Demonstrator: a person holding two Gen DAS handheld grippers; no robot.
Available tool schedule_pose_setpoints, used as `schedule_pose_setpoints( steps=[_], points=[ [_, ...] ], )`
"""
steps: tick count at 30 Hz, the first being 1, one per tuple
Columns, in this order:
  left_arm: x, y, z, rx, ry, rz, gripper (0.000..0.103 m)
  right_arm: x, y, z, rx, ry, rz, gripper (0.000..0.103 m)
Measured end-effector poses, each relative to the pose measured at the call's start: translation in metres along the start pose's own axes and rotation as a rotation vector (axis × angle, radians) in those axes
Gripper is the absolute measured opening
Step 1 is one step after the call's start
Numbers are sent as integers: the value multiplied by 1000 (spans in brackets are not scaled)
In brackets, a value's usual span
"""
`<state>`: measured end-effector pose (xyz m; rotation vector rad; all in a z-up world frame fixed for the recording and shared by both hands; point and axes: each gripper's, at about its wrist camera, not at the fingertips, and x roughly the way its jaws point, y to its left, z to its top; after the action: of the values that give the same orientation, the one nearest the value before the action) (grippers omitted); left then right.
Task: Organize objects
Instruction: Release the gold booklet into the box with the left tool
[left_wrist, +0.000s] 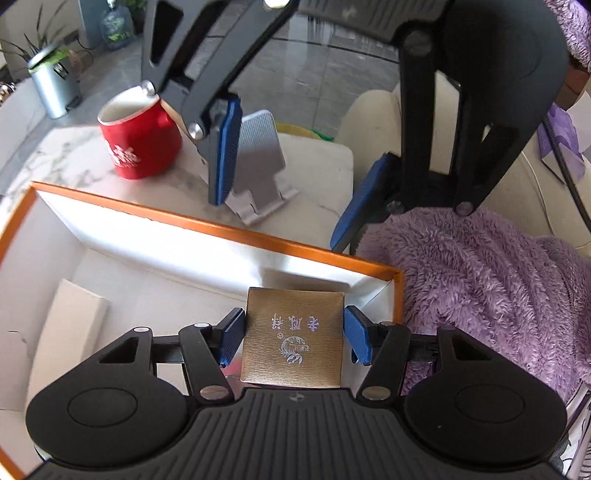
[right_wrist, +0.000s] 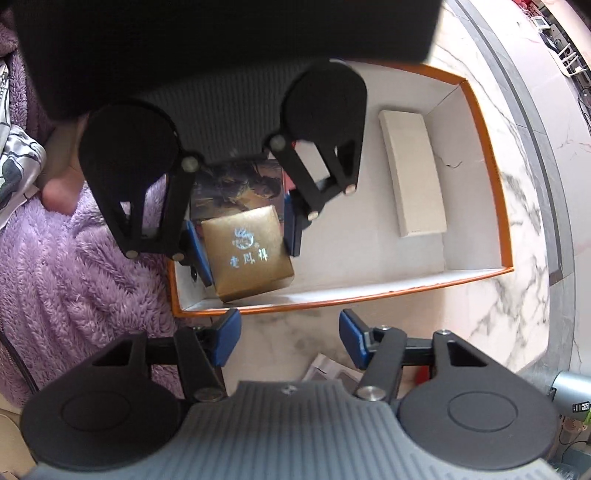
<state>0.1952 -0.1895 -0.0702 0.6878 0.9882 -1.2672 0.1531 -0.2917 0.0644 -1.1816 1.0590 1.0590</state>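
My left gripper (left_wrist: 294, 338) is shut on a small gold box (left_wrist: 293, 338) with silver lettering and holds it inside the orange-rimmed white box (left_wrist: 221, 227), at its corner nearest the purple blanket. In the right wrist view the gold box (right_wrist: 247, 253) sits between the left gripper's blue pads (right_wrist: 197, 251), over a dark picture card (right_wrist: 240, 184). My right gripper (right_wrist: 290, 341) is open and empty above the marble table, just outside the orange rim (right_wrist: 332, 301). It shows in the left wrist view (left_wrist: 284, 192) hovering over a silver phone stand (left_wrist: 260, 166).
A red mug (left_wrist: 138, 142) stands on the marble table beside the phone stand. A flat beige box (right_wrist: 413, 173) lies inside the big box. A purple fleece blanket (left_wrist: 480, 288) lies to one side. A metal bin (left_wrist: 53, 86) stands on the floor beyond.
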Motion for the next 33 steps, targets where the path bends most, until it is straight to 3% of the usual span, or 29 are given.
schedule_pose_setpoints(
  steps=[13,16,18,21,28,30,33],
  points=[
    [12,33,0,-137,41,-231,68,1,17,-12,-9,11,20,61],
    [10,33,-3,-132,49,-200,67,-3,22,-14,-9,13,17,61],
    [7,32,-6,-138,56,-181,54,-5,25,-16,-5,13,16,61],
    [3,30,-9,-158,90,-129,44,-8,31,-18,-8,16,12,61],
    [0,30,-11,-220,78,-98,41,-11,49,-20,-25,43,-7,61],
    [-6,28,-11,-216,63,-72,32,-15,55,-20,-26,47,-12,61],
    [-24,18,-14,-217,18,-35,32,-26,62,-21,-24,49,-24,61]
  ],
)
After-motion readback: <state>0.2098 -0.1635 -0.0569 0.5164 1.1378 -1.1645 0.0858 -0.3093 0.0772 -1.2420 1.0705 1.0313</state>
